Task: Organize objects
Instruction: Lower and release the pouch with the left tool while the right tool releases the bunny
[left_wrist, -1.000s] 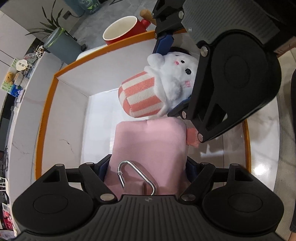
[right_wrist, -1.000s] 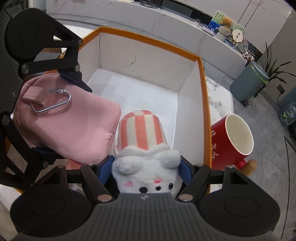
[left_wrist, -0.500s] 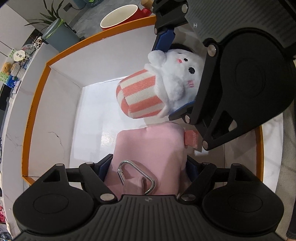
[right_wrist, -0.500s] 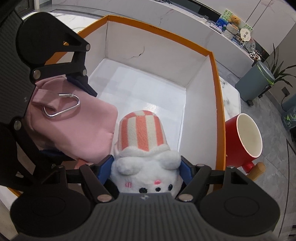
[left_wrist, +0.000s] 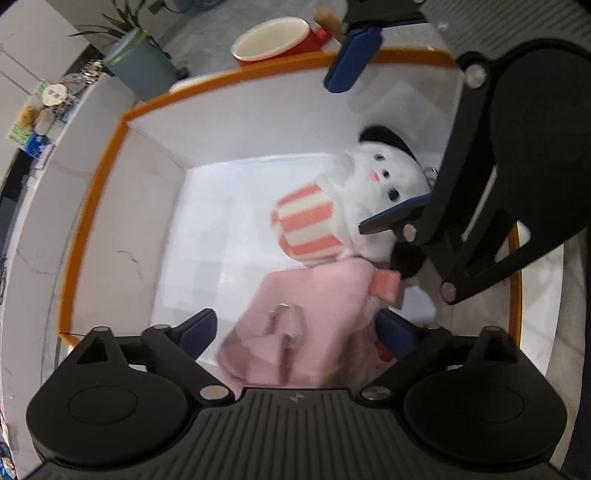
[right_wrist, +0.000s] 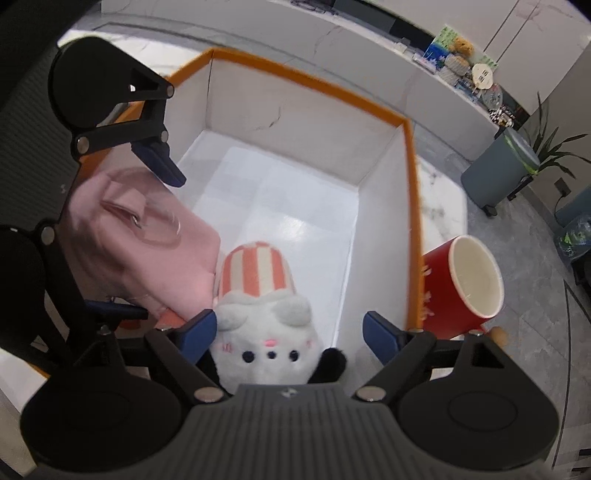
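Orange-rimmed white box (right_wrist: 412, 192) fills mid-frame as both grippers let go: left gripper (left_wrist: 295, 332) opening around a blurred pink pouch (left_wrist: 314, 306), right gripper (right_wrist: 288, 328) opening around a striped plush toy (right_wrist: 264, 295). Red mug (right_wrist: 461, 284), right of the box, apparently remains to be sorted.

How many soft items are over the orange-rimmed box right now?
2. The pink pouch is between the left gripper's opening jaws; the white plush toy is between the right gripper's opening jaws. Others may hide beneath them inside the box.
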